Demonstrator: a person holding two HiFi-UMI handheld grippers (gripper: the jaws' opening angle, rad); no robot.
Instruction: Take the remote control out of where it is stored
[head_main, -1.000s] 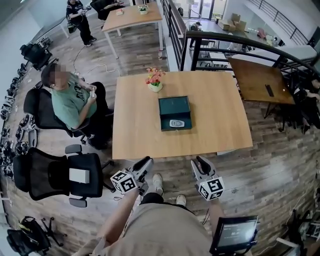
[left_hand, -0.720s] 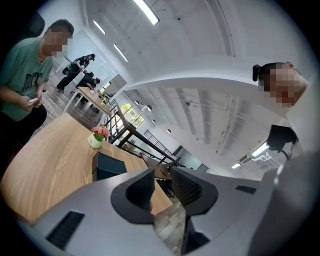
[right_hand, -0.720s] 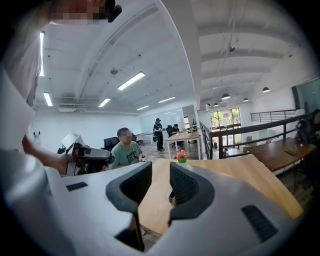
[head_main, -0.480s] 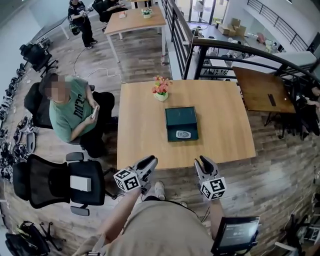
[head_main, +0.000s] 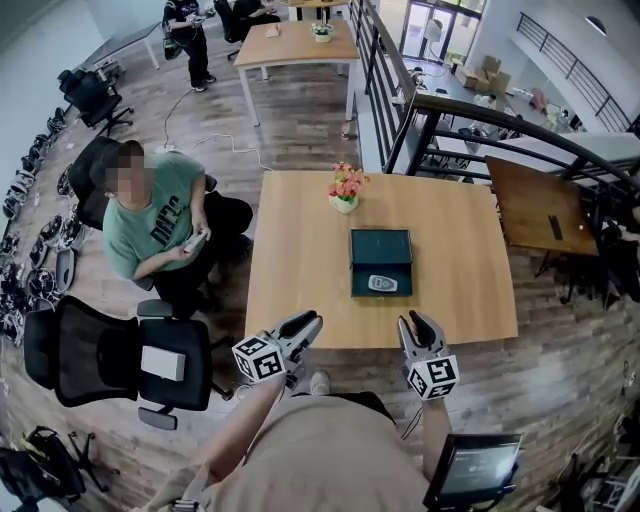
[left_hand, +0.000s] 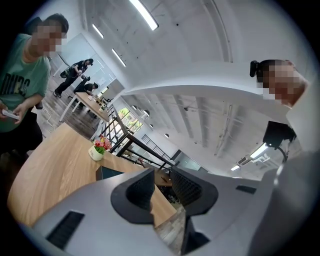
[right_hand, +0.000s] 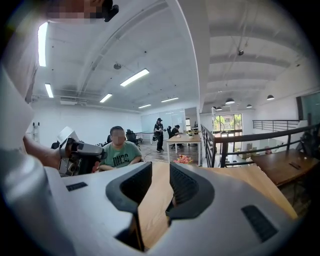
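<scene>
We have left tongs (head_main: 308, 322) and right tongs (head_main: 412, 322) clenched, empty, by the tabletop (head_main: 300, 260) edge; remote (head_main: 383, 283) lies in green box (head_main: 380, 246).

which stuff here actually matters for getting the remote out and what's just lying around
For the job:
- remote control, lying in the open dark green box
- wooden table that the box sits on
- left gripper and right gripper, both empty, at the table's near edge

Just lying about:
- flower pot on the same table
- black office chair
- tablet
</scene>
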